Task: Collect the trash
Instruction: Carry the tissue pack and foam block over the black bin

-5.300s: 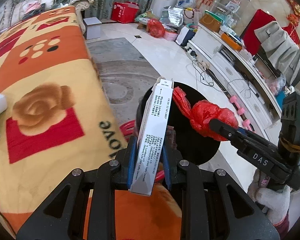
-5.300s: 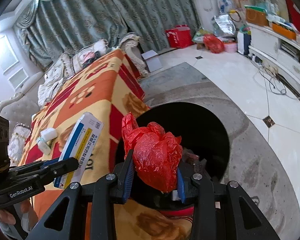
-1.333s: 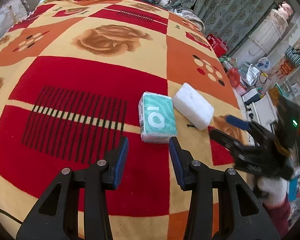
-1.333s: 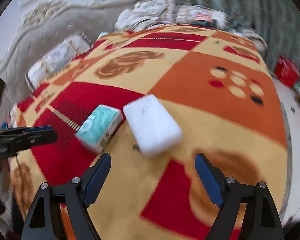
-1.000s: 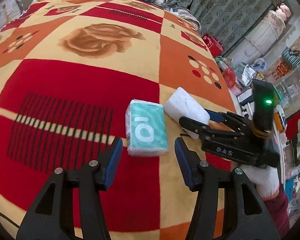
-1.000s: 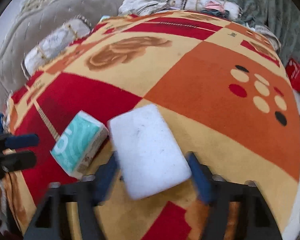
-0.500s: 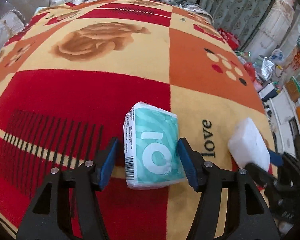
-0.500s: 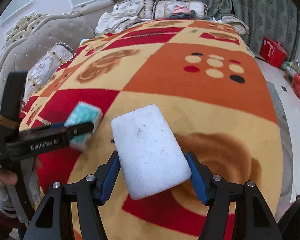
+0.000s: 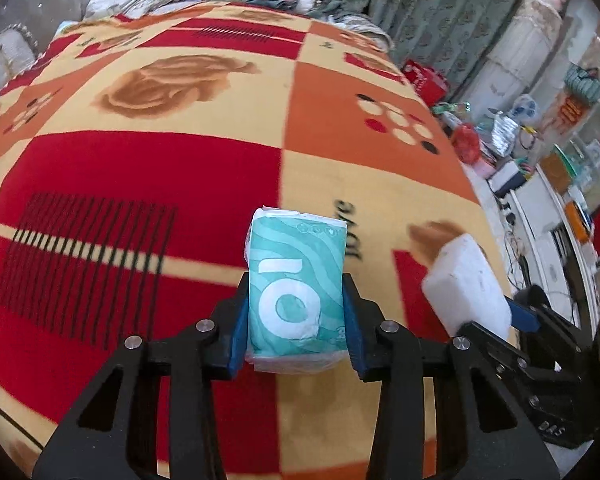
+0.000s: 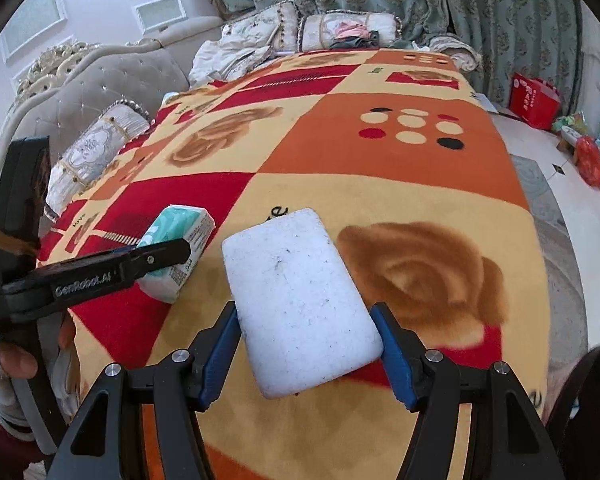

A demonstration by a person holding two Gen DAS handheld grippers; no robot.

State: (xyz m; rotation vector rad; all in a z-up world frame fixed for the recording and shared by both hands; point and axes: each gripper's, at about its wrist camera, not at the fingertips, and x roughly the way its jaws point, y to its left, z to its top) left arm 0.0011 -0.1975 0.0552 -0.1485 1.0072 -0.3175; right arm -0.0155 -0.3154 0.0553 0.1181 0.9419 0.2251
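A teal-and-white tissue pack (image 9: 296,292) sits between the blue pads of my left gripper (image 9: 296,320). Its jaws are closing and the pads press on the pack's sides. The right wrist view shows the same pack (image 10: 180,232) held just above the patterned blanket (image 10: 380,152). My right gripper (image 10: 306,344) is shut on a white foam block (image 10: 300,304), which is lifted clear of the blanket. From the left wrist view, that block (image 9: 466,284) hangs to the right of the pack, near the bed's edge.
The red, orange and yellow blanket (image 9: 140,180) covers the whole bed. Pillows and clothes (image 10: 340,32) lie at its far end, below green curtains. On the floor to the right are a red bag (image 10: 534,100) and cluttered shelves (image 9: 560,168). A gloved hand (image 10: 4,364) holds the left gripper.
The left jaws have closed onto the tissue pack, which now sits deeper between the pads. The right gripper has carried the white block off the blanket toward the bed's edge.
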